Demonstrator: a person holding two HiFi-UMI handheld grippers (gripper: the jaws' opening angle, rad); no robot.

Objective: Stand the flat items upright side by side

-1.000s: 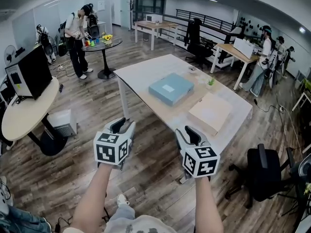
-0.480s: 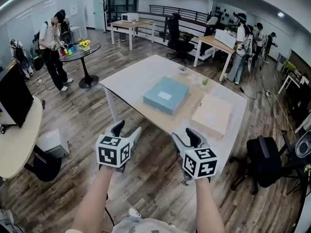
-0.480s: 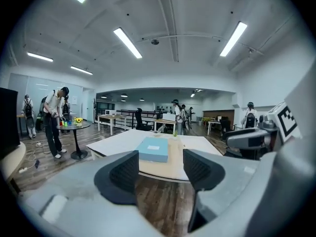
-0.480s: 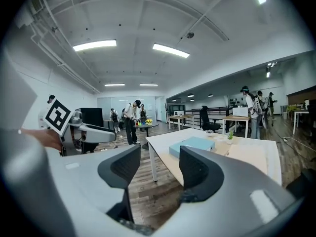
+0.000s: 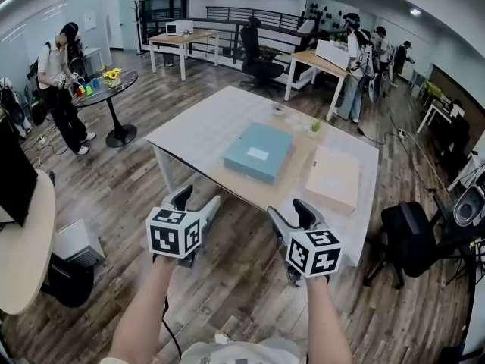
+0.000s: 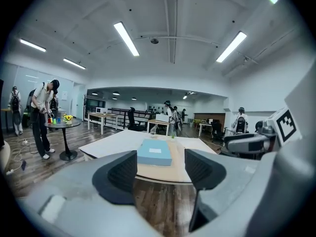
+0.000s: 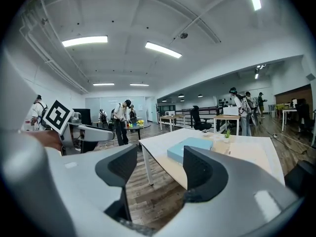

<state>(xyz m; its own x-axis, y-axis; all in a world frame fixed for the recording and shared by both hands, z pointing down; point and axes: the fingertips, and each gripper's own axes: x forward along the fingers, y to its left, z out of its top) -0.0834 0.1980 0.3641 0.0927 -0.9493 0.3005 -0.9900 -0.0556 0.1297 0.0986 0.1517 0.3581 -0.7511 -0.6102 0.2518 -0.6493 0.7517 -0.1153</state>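
Blue box (image 5: 258, 152) and tan box (image 5: 333, 179) lie flat on the counter (image 5: 198, 123) at twelve o'clock from the left tongs (image 5: 197, 201) and right tongs (image 5: 289, 211), both empty, jaws just opening wide.

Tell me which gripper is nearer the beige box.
Right. The right gripper hangs just short of the table's near edge, left of the beige box; the left gripper is farther left. Both grippers' jaws have just been opening, empty.
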